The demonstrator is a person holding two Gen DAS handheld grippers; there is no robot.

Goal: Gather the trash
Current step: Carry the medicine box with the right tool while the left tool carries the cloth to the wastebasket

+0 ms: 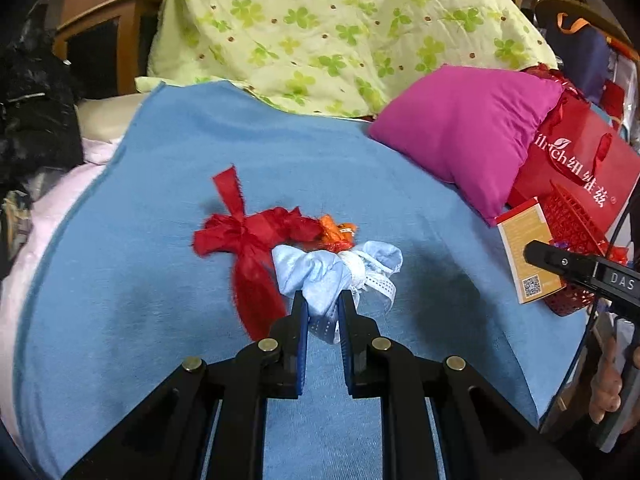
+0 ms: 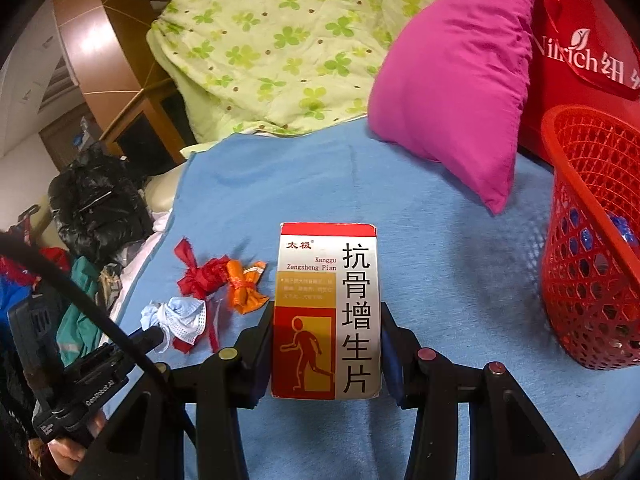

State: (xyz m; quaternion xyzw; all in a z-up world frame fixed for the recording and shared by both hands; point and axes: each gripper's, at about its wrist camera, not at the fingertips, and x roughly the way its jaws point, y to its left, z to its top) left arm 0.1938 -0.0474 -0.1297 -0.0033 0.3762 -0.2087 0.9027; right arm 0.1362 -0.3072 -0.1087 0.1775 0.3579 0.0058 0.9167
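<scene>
My left gripper (image 1: pixel 323 300) is shut on a crumpled light-blue face mask (image 1: pixel 336 266) that lies on the blue sheet (image 1: pixel 160 280). A red ribbon (image 1: pixel 248 236) and an orange wrapper (image 1: pixel 336 232) lie just beyond it. My right gripper (image 2: pixel 328 312) is shut on a red, white and orange medicine box (image 2: pixel 326 312) and holds it upright above the sheet. The red mesh basket (image 2: pixel 592 248) stands to its right, with something blue inside. In the right wrist view the mask (image 2: pixel 176 316), ribbon (image 2: pixel 200 276) and wrapper (image 2: pixel 244 284) lie at the left.
A magenta pillow (image 1: pixel 460 136) and a red paper bag (image 1: pixel 580 160) lie at the back right. A green clover-print quilt (image 1: pixel 320 20) is heaped at the back. A black plastic bag (image 2: pixel 96 208) and clothes sit off the left edge of the bed.
</scene>
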